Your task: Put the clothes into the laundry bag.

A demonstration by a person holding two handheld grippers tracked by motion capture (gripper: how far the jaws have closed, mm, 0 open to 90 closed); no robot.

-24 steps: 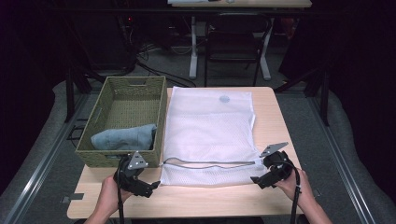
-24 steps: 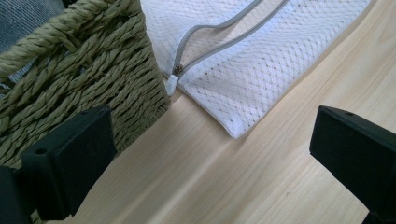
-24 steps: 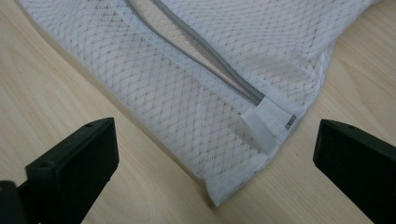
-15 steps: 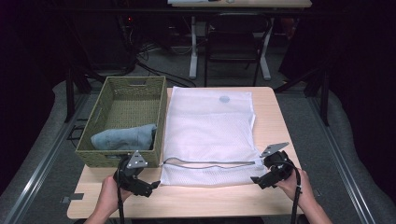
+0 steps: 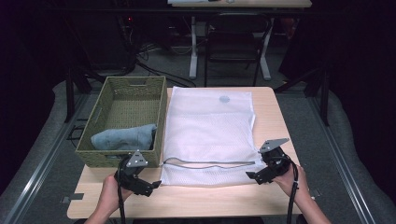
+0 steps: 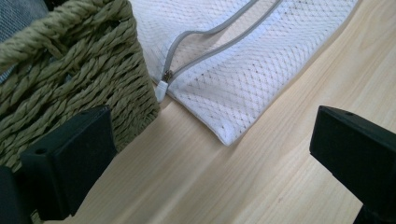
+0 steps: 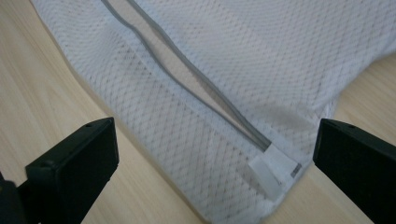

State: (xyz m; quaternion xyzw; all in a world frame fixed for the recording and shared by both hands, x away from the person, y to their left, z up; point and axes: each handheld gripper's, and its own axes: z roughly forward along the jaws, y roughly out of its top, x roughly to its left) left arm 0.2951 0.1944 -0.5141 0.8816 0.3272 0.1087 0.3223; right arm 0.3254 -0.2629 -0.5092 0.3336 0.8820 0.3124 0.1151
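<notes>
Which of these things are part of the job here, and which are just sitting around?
In the job:
white mesh bag, its zipper open
left gripper, open
right gripper, open

Lying about:
woven basket
blue cloth inside it
chair behind the table

A light wooden table (image 5: 271,116) carries two things. A white mesh laundry bag (image 5: 210,126) lies flat along its middle, reaching from the far edge almost to the near edge (its grey zipper (image 5: 210,163) runs parallel to the near edge). A woven green basket (image 5: 126,116) sits on the left edge, touching the bag's side.
</notes>
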